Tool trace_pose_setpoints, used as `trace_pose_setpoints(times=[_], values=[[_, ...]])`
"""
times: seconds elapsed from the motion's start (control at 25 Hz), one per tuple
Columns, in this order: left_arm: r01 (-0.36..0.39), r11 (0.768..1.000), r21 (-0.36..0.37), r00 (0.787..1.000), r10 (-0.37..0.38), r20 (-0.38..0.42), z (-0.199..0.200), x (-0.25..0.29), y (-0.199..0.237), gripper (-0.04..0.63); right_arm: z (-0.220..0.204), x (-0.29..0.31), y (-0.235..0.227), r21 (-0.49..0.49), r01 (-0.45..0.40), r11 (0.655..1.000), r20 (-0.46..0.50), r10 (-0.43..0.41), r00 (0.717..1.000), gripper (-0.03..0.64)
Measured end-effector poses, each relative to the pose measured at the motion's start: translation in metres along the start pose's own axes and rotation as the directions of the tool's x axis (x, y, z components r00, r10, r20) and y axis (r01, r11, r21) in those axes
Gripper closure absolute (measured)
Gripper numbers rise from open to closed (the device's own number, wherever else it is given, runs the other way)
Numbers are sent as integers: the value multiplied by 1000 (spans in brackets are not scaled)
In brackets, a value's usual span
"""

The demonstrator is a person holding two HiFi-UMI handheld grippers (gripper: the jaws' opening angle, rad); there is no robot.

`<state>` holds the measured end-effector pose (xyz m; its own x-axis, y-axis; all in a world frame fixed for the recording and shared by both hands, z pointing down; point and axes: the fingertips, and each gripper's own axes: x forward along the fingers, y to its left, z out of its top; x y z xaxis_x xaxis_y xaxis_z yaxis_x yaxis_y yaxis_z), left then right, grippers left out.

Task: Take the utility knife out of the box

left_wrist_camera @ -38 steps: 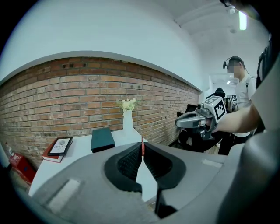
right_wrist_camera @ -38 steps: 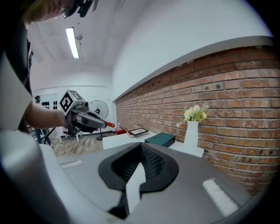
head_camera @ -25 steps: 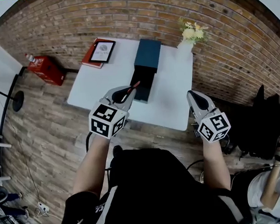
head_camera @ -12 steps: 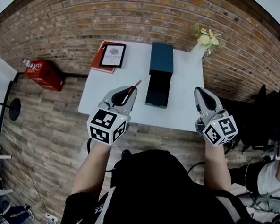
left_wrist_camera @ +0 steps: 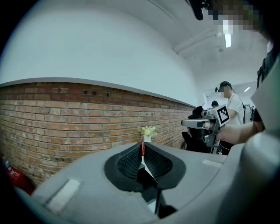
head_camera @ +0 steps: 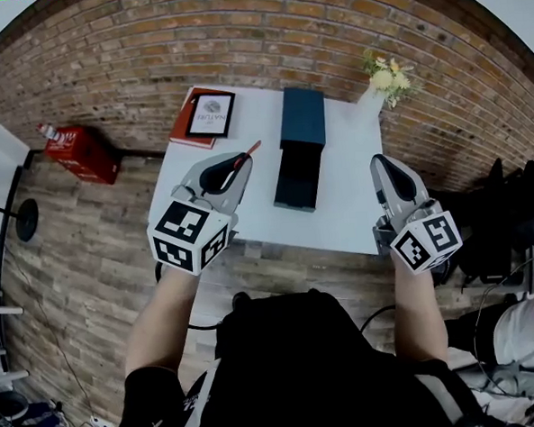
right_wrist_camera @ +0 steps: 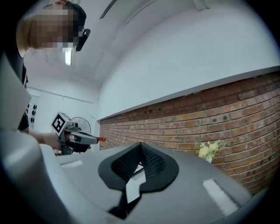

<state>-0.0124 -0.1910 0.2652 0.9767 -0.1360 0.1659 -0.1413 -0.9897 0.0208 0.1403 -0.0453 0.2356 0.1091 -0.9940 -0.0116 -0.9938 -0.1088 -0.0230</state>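
The left gripper [head_camera: 239, 162] pinches the utility knife [head_camera: 250, 150], red end forward, above the surface [head_camera: 249, 214] and clear of the open box [head_camera: 298, 161]; the right gripper [head_camera: 380, 164] is pressed together (nothing in it); best carry the knife level and set it down gently.

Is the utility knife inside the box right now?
No, the left gripper is shut on the utility knife, holding it off to the left of the box.

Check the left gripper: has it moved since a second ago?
Yes. The left gripper, holding the utility knife, has drawn left, clear of the dark box.
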Motion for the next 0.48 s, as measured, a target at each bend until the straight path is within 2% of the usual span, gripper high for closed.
trace_pose_setpoints(times=[0.16,0.36,0.48], values=[[-49,999,5,998,49,36,13,3,-12,575,14,-5,-9,10,-26,1000,27,25,999,617],[-71,995,-66,992,77,104,18,1,-20,575,17,-14,-10,-6,-25,1000,44,25,999,618],[-95,994,-62,987,102,125,19,-1,-21,575,5,-21,-4,-17,-36,999,31,37,999,618]])
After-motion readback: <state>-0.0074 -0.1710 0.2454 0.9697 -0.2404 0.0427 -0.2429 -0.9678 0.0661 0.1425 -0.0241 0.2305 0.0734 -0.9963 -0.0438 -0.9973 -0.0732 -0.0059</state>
